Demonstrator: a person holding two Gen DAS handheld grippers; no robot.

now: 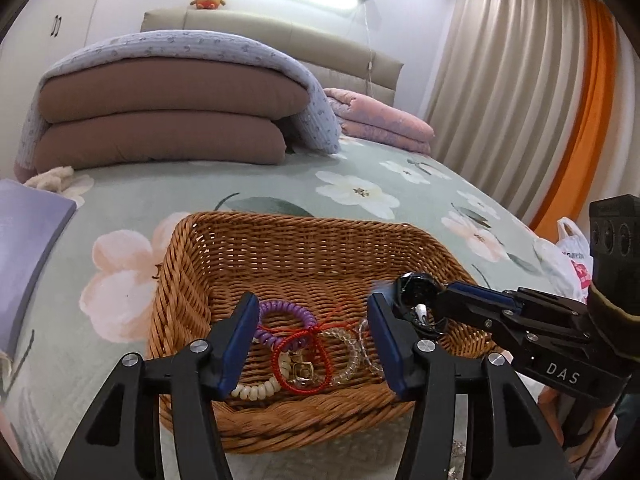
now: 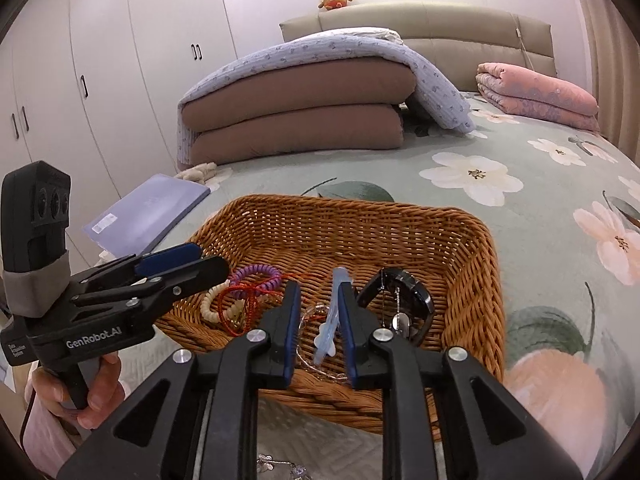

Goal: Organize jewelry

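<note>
A wicker basket [image 1: 280, 248] [image 2: 472, 248] stands on the bed. In it lie a purple coil hair tie [image 1: 280, 312] [image 2: 256, 274], a red cord bracelet [image 1: 302, 354] [image 2: 236, 300], a cream bead bracelet [image 1: 256, 391] [image 2: 210, 300] and a clear bead bracelet [image 1: 352, 344]. My left gripper [image 1: 314, 344] is open and empty above them. My right gripper [image 2: 320, 330] is over the basket's right side with a pale blue hair clip [image 2: 330, 320] between its narrowed fingers. A black watch [image 2: 404, 304] [image 1: 416, 296] lies beside the right fingers.
Folded brown and lilac quilts [image 1: 168, 108] and a pink blanket [image 2: 536, 92] lie at the bed's head. A lilac book [image 2: 152, 212] lies left of the basket. A white plastic bag [image 1: 572, 260] sits at the bed's right edge. A silvery chain [image 2: 280, 466] lies below the basket.
</note>
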